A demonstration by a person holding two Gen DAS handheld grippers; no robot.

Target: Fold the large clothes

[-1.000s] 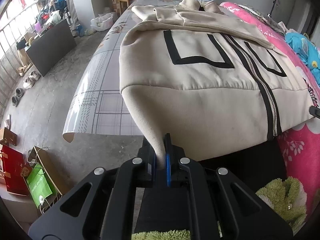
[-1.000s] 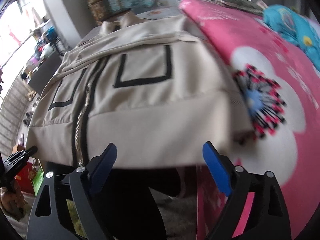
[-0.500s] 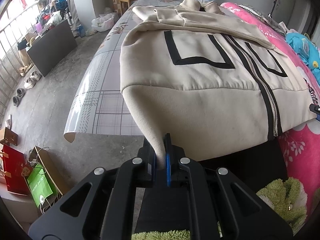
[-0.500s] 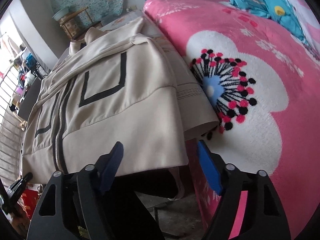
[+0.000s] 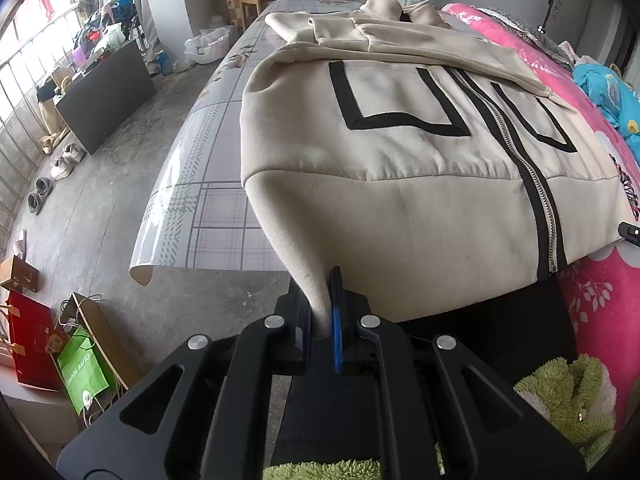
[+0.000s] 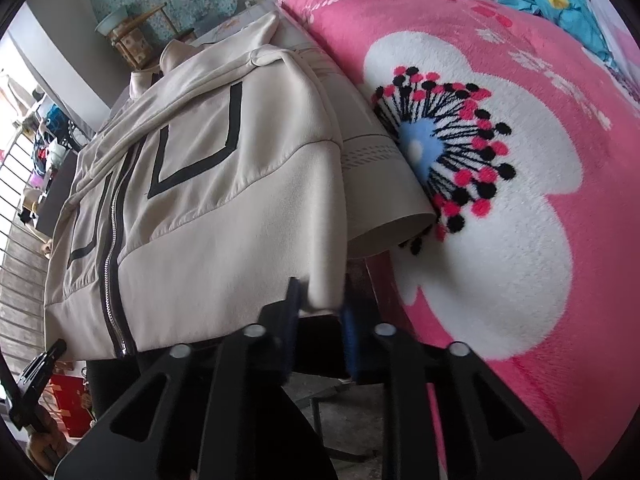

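The left gripper (image 5: 322, 312) is pinching one hem corner of the jacket (image 5: 400, 184); the right gripper (image 6: 322, 312) is just closing its jaws on the other, the jacket stretching away ahead of both.

Beige jacket (image 5: 400, 208) with black rectangular outlines and a black-edged silver zipper (image 5: 536, 184); beside the jacket, a pink blanket (image 6: 520, 240) with a white flower.

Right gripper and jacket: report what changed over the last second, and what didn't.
The right gripper slid along the hem to the beige jacket's corner beside the pink blanket, and its jaws have just been closing onto that corner, fabric now between them. The left gripper stayed clamped on the opposite hem corner; the jacket lies unfolded as before.
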